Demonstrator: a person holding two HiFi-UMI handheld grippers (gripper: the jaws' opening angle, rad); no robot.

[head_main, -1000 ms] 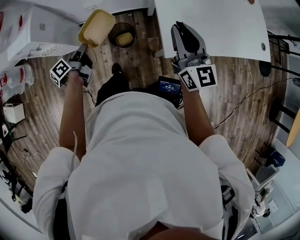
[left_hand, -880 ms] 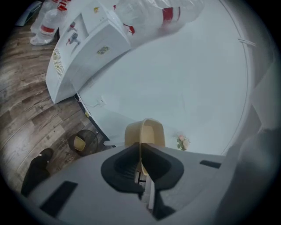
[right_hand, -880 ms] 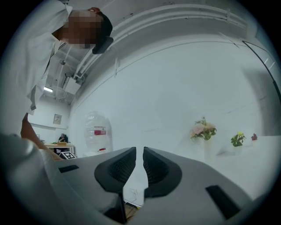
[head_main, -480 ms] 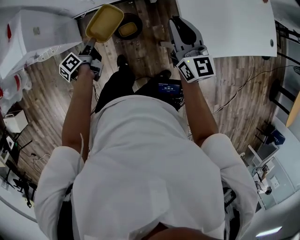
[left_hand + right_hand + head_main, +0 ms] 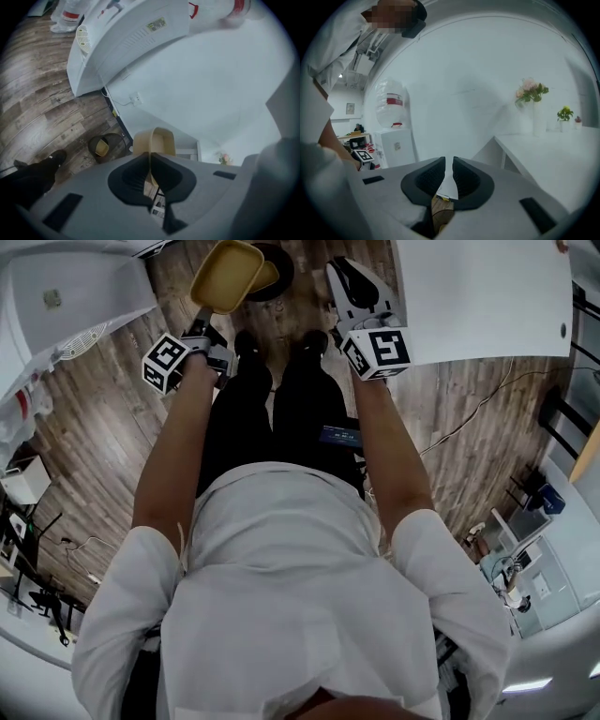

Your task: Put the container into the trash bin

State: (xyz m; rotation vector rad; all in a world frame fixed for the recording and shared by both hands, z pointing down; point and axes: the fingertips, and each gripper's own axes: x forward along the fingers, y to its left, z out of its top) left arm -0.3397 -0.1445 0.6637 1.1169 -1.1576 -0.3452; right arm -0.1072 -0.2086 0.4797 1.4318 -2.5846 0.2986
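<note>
While standing on the wooden floor (image 5: pixel 94 427) in dark shoes (image 5: pixel 246 341), holds one gripper in each hand, both out in front. Pinches the yellow container (image 5: pixel 225 276) by its rim with the left gripper (image 5: pixel 204 310): jaws pressed together on that thin edge, nothing else between them. Carries the container in the air, hollow side up, jutting out past the jaw tips. Has not yet put it into the trash bin (image 5: pixel 274 266). From the head view, covers the bin's left part; from the left gripper view, hangs up and to the right of the bin.

As for the bin: round and dark, set on the floor at its edge by the white wall (image 5: pixel 197 93), just past the shoes, with a second yellow tub (image 5: pixel 101 147) lying inside.

Holds the right gripper (image 5: pixel 342 273) over the floor just beside the left edge of the white table (image 5: pixel 487 296), jaws a narrow slit apart and gripping nothing.

Elsewhere: a white appliance (image 5: pixel 75 296) with a round vent, standing on the floor at the left, well apart from the bin. From the right gripper view: a water bottle (image 5: pixel 393 105) on a white stand (image 5: pixel 401 145), and a vase of flowers (image 5: pixel 530 93) at the table's far edge by the wall.
</note>
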